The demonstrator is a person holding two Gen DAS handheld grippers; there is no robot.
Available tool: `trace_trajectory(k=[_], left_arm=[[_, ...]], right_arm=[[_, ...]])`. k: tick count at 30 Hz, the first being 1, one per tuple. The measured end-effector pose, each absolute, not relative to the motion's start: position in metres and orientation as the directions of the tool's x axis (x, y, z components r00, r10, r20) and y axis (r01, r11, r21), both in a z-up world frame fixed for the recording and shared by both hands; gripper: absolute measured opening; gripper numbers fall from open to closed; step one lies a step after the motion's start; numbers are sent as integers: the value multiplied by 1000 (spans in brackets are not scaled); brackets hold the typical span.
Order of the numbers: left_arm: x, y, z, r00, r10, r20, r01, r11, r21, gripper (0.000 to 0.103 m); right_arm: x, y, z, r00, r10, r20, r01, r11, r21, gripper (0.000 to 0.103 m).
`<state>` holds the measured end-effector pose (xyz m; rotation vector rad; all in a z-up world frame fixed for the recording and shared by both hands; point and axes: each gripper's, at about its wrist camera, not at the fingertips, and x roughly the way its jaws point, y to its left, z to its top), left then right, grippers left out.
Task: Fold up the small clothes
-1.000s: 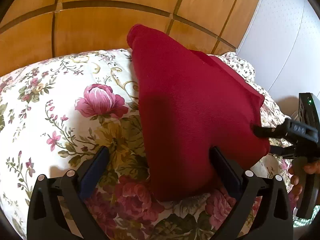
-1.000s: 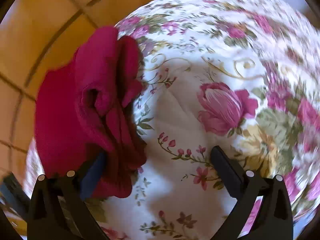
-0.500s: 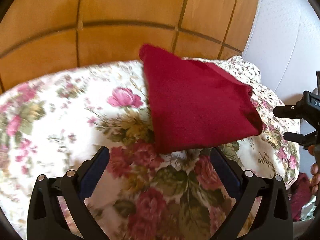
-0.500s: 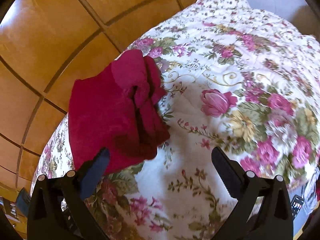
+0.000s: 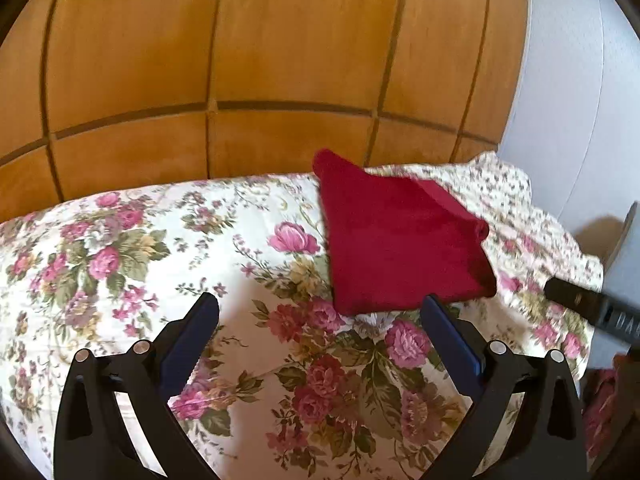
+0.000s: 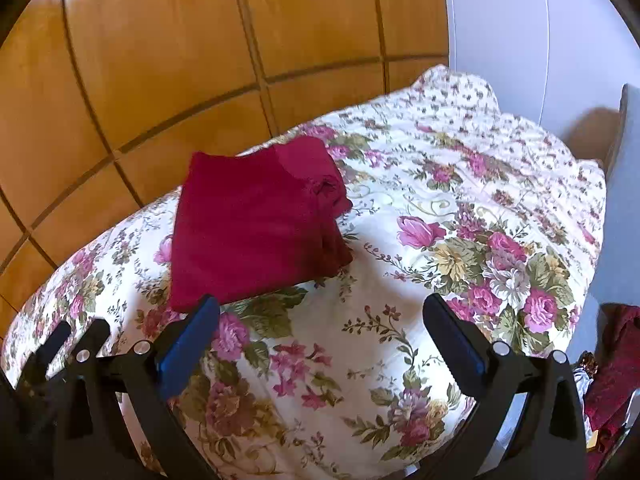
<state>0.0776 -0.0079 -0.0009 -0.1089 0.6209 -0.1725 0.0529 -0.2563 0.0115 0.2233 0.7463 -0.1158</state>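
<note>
Honestly, you had both the left gripper (image 5: 320, 320) and right gripper (image 6: 320, 320) spread wide and empty, so the red garment (image 6: 256, 224), folded at the quilt's (image 6: 400, 340) far edge, could've slipped off if nudged.

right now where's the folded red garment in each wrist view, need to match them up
Left wrist view: the folded red garment lies right of centre on the floral quilt, beyond the open left gripper.
Right wrist view: it lies left of centre, just past the open right gripper.
Shared landmark: the wooden panel wall behind the bed, also in the right wrist view.
</note>
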Motion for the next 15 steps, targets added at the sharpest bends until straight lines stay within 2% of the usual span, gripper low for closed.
trace_trajectory(k=[7, 11, 15], left_arm=[[60, -9, 11, 815, -143, -561, 105, 989, -100, 100], [57, -13, 11, 808, -82, -584, 66, 997, -48, 100], [53, -13, 9, 805, -84, -587, 63, 996, -56, 100]], right_arm=[[38, -250, 22, 774, -44, -632, 159, 979, 126, 101], [33, -251, 22, 776, -51, -628, 159, 980, 117, 101], [31, -251, 21, 774, -51, -631, 162, 980, 119, 101]])
